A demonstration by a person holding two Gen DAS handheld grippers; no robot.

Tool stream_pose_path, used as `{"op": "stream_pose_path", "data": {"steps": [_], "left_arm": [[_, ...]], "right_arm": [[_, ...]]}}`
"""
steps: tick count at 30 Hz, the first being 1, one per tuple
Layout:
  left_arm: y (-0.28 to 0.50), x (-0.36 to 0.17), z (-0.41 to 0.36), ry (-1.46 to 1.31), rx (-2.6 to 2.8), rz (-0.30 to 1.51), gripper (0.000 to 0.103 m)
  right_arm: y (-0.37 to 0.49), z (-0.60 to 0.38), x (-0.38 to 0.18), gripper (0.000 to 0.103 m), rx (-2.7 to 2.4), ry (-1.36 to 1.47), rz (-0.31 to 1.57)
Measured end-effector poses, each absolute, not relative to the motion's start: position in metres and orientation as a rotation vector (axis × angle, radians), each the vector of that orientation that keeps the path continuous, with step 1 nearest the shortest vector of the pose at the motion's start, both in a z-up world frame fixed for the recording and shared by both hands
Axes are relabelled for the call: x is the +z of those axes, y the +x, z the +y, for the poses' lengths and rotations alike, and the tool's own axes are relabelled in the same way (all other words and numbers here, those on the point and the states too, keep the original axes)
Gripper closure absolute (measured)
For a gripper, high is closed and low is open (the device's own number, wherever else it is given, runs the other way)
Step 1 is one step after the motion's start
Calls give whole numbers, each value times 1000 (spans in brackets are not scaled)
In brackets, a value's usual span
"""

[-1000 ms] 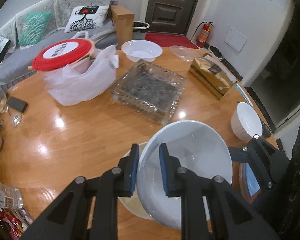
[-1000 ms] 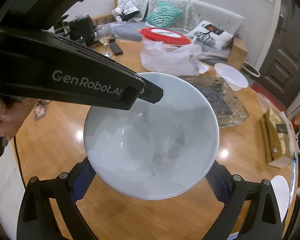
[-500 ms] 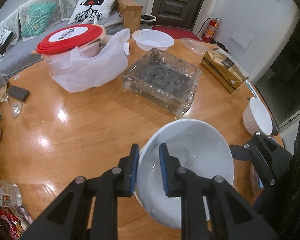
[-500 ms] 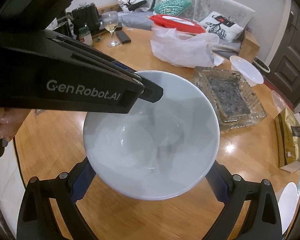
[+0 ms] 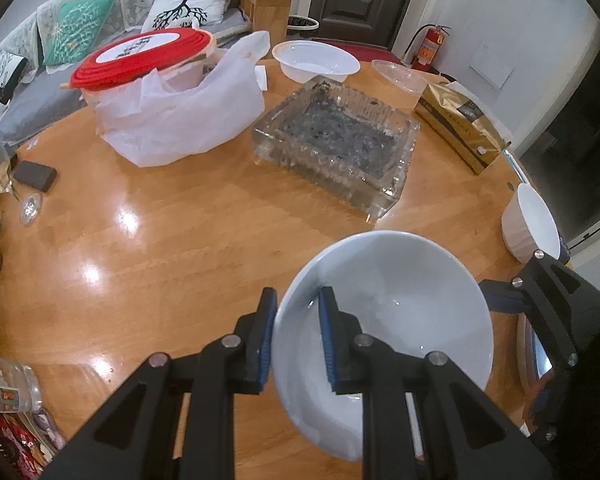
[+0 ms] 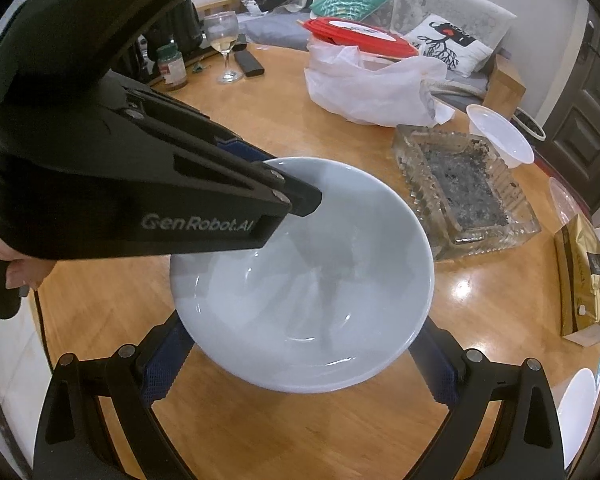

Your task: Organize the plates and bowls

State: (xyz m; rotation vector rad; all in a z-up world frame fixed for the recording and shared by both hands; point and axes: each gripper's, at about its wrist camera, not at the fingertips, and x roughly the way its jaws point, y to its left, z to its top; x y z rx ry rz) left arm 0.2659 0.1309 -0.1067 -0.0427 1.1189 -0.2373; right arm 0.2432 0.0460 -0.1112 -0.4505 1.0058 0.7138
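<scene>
A large white bowl (image 5: 400, 320) hangs above the round wooden table (image 5: 172, 240). My left gripper (image 5: 298, 336) is shut on its near rim, one pad inside and one outside. In the right wrist view the same bowl (image 6: 300, 280) sits between the wide-open fingers of my right gripper (image 6: 300, 360), which reach under its sides; whether they touch it I cannot tell. A smaller white bowl (image 5: 532, 224) stands at the table's right edge. Another white bowl (image 5: 316, 60) stands at the far side.
A glass tray (image 5: 336, 140) with dark contents lies mid-table. A red-lidded container in a white plastic bag (image 5: 172, 112) stands at the far left. A gold packet (image 5: 460, 124), a wine glass (image 6: 224, 44), a phone (image 5: 34, 176) and jars (image 6: 172, 66) are around the rim.
The bowl, held by my left gripper, has been lifted up and drawn back from the glass tray. The plate seen beneath it earlier is out of sight now.
</scene>
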Motion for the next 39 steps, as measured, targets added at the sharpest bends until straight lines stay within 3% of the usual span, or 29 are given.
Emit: {"op": "stream_pose_path", "data": {"steps": [32,39], "left_arm": [[262,-119,111,26,-210,1169,79],[258,-89,106,85,-130,1127,79]], "right_arm": [[238,31,-114,5,743,-445,1020],[223,2,-90,6,742,-384,929]]}}
